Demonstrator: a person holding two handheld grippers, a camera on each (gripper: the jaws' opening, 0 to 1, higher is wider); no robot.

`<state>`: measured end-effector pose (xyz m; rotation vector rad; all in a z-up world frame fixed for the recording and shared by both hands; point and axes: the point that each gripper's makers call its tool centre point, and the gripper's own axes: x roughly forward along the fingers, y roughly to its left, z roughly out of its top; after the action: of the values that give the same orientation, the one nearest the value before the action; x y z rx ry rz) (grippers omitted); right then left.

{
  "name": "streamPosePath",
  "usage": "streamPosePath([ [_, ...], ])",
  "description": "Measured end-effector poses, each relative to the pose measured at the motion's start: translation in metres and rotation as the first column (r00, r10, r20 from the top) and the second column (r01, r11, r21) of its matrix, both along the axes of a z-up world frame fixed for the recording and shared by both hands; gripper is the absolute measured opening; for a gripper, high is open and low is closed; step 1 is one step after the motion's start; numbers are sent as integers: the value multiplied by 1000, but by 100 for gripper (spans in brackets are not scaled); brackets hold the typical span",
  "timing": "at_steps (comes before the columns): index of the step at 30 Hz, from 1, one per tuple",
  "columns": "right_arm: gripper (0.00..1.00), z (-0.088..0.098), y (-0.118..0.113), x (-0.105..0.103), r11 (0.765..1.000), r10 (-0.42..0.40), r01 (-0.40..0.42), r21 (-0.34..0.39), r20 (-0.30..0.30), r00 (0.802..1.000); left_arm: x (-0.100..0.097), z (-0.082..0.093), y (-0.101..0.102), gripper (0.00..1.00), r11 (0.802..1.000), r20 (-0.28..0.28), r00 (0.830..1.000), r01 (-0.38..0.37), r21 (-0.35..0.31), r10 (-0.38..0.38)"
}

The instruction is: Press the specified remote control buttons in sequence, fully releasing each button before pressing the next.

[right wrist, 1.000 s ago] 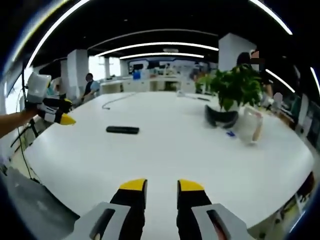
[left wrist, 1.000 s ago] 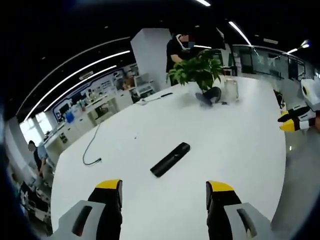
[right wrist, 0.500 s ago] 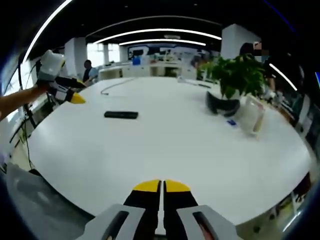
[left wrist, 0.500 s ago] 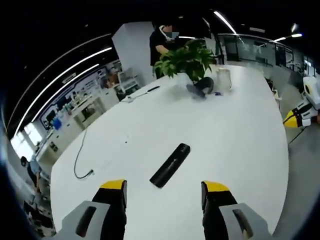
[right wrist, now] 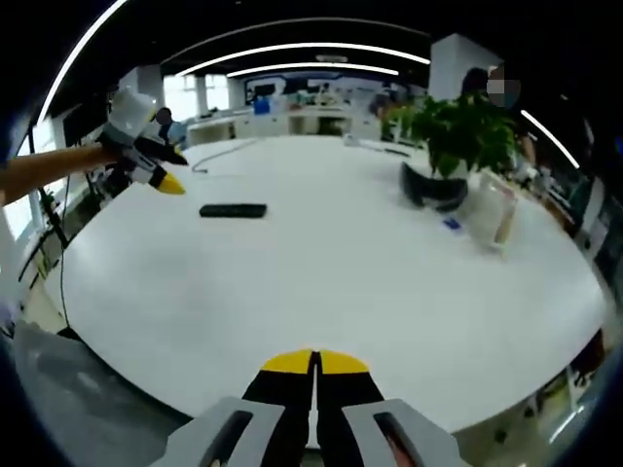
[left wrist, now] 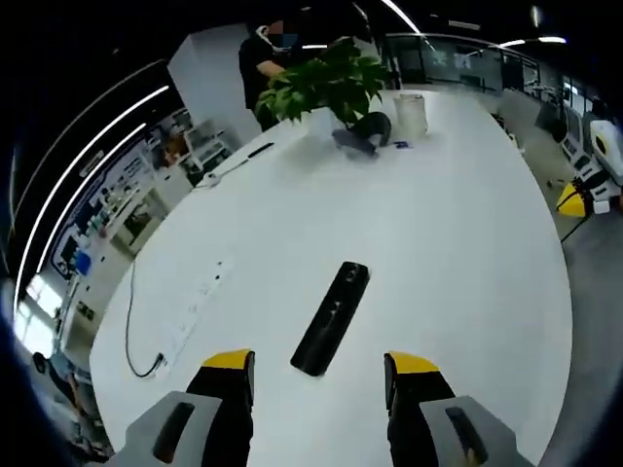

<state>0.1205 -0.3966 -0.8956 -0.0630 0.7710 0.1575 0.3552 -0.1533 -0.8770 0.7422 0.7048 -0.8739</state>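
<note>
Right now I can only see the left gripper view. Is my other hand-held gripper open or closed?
Observer: Closed. In the right gripper view, the right hand-held gripper has its yellow-tipped jaws pressed together, with nothing between them.
Operator: Is my left one touching the remote?
Observer: No. From that side, the left hand-held gripper hangs apart from the black remote control, near the edge of the white table.
Operator: What's holding it up?
Observer: A bare forearm reaches in from the left of the right gripper view.
</note>
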Motion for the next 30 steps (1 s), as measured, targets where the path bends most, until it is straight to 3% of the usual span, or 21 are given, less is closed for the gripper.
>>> streamPosePath([
  [9,0,-2,0,-1,1000,-5,5,14,-18,1000,17,-27,-5,50,995,-88,994,78,58,-73],
  [14,0,-3,1,-2,1000,1,0,15,-29,1000,20,-43,-6,48,993,-175,981,95,69,-81],
  [16,0,-4,1,-2,1000,3,-2,16,-35,999,18,-50,-3,42,990,-210,974,110,89,-90],
  [21,0,-5,1,-2,1000,2,-2,17,-44,999,25,-64,2,40,984,-236,968,123,125,-91],
  [24,0,-6,1,-2,1000,0,1,13,-45,999,25,-72,5,35,978,-262,959,149,148,-106],
  [25,0,-6,1,-2,1000,-1,2,14,-45,999,26,-73,6,34,978,-264,959,149,148,-106],
  [27,0,-6,1,-3,1000,-1,2,16,-47,999,23,-77,7,32,984,-320,945,116,133,-68],
  [30,0,-6,0,-2,1000,-1,2,13,-49,999,26,-78,4,32,984,-316,945,125,124,-80],
])
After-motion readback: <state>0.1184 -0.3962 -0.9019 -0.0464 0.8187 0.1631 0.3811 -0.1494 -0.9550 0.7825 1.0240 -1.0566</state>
